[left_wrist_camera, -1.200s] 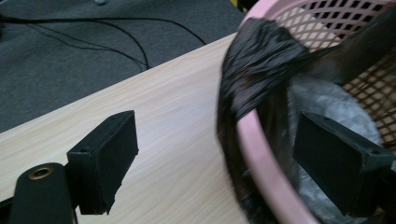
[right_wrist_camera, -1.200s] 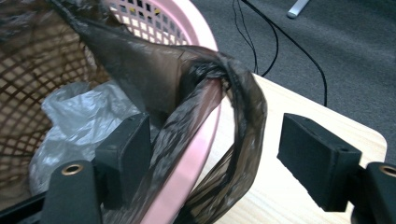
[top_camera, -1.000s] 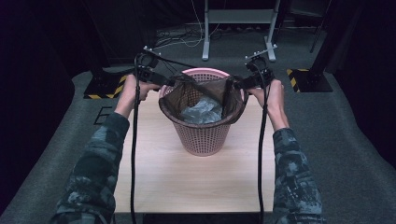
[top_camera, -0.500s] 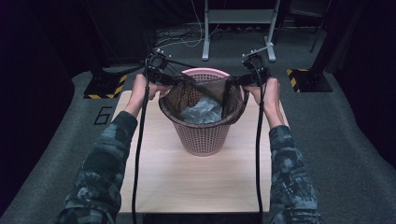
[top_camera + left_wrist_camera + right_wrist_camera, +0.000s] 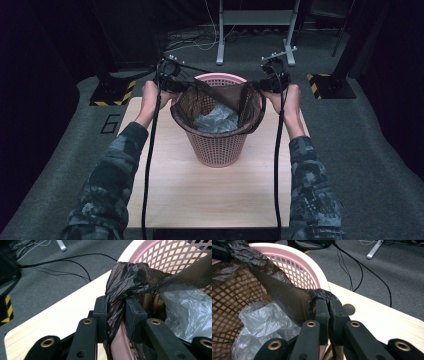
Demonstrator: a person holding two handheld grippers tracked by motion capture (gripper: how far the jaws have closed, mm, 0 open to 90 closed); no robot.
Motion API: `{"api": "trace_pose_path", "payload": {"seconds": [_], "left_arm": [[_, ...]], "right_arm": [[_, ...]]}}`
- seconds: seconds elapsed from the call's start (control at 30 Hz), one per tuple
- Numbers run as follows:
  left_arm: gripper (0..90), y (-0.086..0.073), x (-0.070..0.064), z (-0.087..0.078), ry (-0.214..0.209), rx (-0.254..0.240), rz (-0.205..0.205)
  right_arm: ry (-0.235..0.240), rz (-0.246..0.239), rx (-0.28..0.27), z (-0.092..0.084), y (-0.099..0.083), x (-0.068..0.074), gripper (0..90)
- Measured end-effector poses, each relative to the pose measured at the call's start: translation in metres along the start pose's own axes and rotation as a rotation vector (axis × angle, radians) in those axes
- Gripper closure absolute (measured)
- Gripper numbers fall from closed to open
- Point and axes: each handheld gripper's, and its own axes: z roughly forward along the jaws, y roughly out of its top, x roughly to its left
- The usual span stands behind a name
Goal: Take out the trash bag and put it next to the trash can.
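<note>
Jaws on both sides have just been closing, and each pair now pinches the thin black plastic bin liner (image 5: 220, 97). From the high view, the left gripper (image 5: 175, 86) and right gripper (image 5: 265, 85) sit at opposite sides of the pink round lattice plastic basket (image 5: 220, 145), which stands on the pale wooden worktop (image 5: 200, 190); the liner is stretched between them over the rim, with a crumpled grey plastic bag (image 5: 216, 120) inside.

Left gripper view: bunched liner (image 5: 117, 302) fills the gap between the jaws, right at the basket's rim (image 5: 120, 345).

Right gripper view: the jaws are nearly together on a thin twist of liner (image 5: 322, 293).

Risks, as I judge them: pulling outward could tear the film at the right pinch, slip the bunch free, or tip the light basket.
</note>
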Motion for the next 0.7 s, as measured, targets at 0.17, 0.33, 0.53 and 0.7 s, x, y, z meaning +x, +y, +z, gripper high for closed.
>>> {"api": "trace_pose_path", "payload": {"seconds": [0.17,0.33,0.53,0.7], "left_arm": [[72.8,0.0,-0.003,-0.006,0.021,-0.006,0.015],[75.5,-0.005,-0.005,-0.013,0.03,-0.011,0.039],[76.8,-0.008,-0.005,-0.025,0.027,-0.036,0.048],[83.6,-0.013,-0.007,-0.034,-0.014,-0.042,0.054]], "right_arm": [[-0.003,-0.006,0.011,-0.002,-0.003,0.002,89.9],[0.031,-0.006,-0.003,-0.008,-0.006,0.006,90.0],[0.063,-0.04,-0.028,-0.021,-0.009,0.018,90.0],[0.096,-0.039,-0.039,-0.028,-0.012,0.024,90.0]]}}
